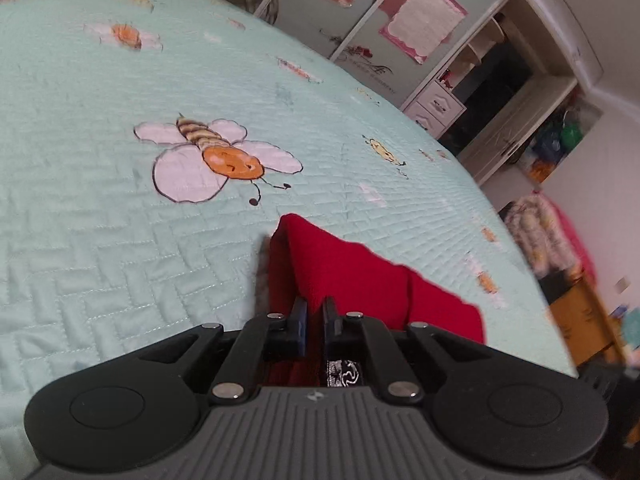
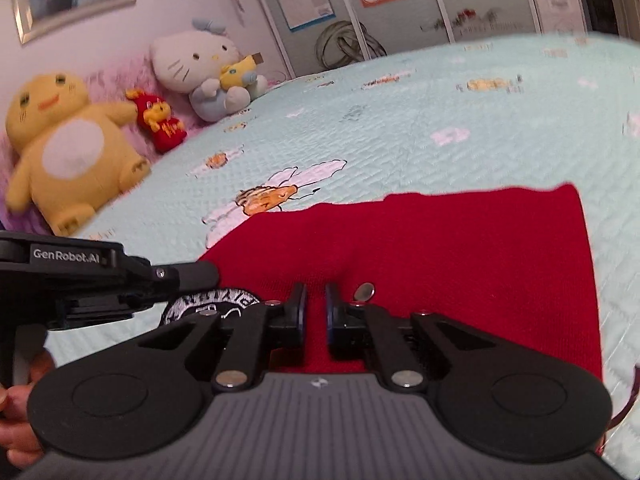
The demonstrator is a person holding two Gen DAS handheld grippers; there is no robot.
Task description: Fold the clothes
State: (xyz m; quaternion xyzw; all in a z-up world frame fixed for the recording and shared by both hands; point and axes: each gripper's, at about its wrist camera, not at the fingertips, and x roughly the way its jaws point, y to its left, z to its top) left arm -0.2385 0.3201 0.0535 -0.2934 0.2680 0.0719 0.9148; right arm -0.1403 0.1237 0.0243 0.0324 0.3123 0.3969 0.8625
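Note:
A red knit garment (image 2: 460,256) lies spread on the pale green bee-print bedspread (image 2: 400,128). It carries a round black-and-white patch (image 2: 212,304) near its left side. My right gripper (image 2: 316,292) sits at the garment's near edge, its jaws nearly together with red cloth between them. My left gripper (image 2: 208,272) comes in from the left beside the patch. In the left wrist view the left gripper (image 1: 314,304) is shut on a raised fold of the red garment (image 1: 360,272), which hangs in a peak over the bedspread (image 1: 120,240). The patch (image 1: 342,374) shows under that gripper.
A yellow plush (image 2: 68,148), a small red plush (image 2: 160,120) and a white cat plush (image 2: 200,68) sit along the bed's head. A mirrored wardrobe (image 1: 400,20) and white drawers (image 1: 436,104) stand past the bed's far edge. A hand (image 2: 16,420) holds the left gripper.

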